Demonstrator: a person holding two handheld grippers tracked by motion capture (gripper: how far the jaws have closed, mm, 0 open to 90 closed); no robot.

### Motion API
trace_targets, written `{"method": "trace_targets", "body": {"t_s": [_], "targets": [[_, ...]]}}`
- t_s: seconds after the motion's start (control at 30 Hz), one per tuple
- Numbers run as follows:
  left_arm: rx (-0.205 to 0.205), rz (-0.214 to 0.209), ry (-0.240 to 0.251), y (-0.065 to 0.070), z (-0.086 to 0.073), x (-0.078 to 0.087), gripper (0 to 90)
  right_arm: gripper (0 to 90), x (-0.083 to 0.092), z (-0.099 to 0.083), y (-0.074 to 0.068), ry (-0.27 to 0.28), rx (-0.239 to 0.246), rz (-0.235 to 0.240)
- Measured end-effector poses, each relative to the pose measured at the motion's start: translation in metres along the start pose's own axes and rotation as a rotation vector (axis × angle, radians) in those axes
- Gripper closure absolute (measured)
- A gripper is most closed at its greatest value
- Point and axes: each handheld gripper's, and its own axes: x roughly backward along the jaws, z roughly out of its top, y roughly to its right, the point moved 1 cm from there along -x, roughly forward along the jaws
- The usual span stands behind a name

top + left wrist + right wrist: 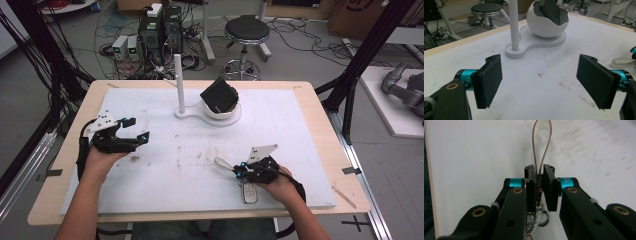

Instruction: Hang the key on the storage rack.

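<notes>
A key fob (pixel 248 192) lies near the front edge of the white board (pixel 150 175), with a thin pale loop strap (pixel 222 163) running from it to the left. My right gripper (pixel 239 170) is shut on the base of that loop strap (pixel 542 126), which sticks out past the jaws. A metal key ring (pixel 541 218) hangs below the jaws. My left gripper (pixel 138 128) hovers over the board's left side, open, with nothing between its pads (pixel 490 80). The left gripper view looks toward the stand, and the strap (pixel 621 62) shows at its right edge.
A white stand with an upright post (pixel 179 82) and a round bowl (pixel 222 112) sits at the board's far middle. A black boxy object (pixel 219 95) rests tilted in the bowl (pixel 544 27). Beyond the table are a stool (pixel 246 30) and cables on the floor.
</notes>
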Motion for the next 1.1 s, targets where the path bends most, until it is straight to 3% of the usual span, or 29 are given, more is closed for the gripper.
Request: {"method": "trace_targets", "body": {"t_s": [0.1,0.23,0.3,0.5,0.63,0.7,0.77,1.1], "targets": [[0.0,-0.004,0.001,0.0,0.0,0.0,20.8,82.7,0.007,0.006,0.003,0.067,-0.013,-0.025],[0.008,-0.004,0.012,0.001,0.0,0.001,20.8,82.8,0.011,0.011,0.008,0.109,-0.03,-0.048],[0.007,-0.006,0.018,0.002,0.001,0.002,20.8,82.9,0.016,0.017,0.014,0.166,-0.041,-0.078],[0.01,-0.004,0.021,0.003,0.001,0.002,20.8,82.9,0.025,0.036,0.024,0.248,-0.064,-0.129],[0.013,-0.007,0.025,0.003,0.001,0.002,20.8,82.9,0.025,0.047,0.028,0.258,-0.067,-0.167],[0.014,-0.007,0.027,0.003,0.001,0.003,20.8,82.9,0.026,0.059,0.035,0.29,-0.066,-0.195],[0.01,-0.004,0.025,0.002,0.001,0.004,20.8,82.9,0.025,0.064,0.036,0.295,-0.07,-0.198],[0.01,0.013,0.034,0.003,0.001,0.015,20.8,82.8,0.017,0.119,0.045,0.317,-0.014,-0.241]]}}
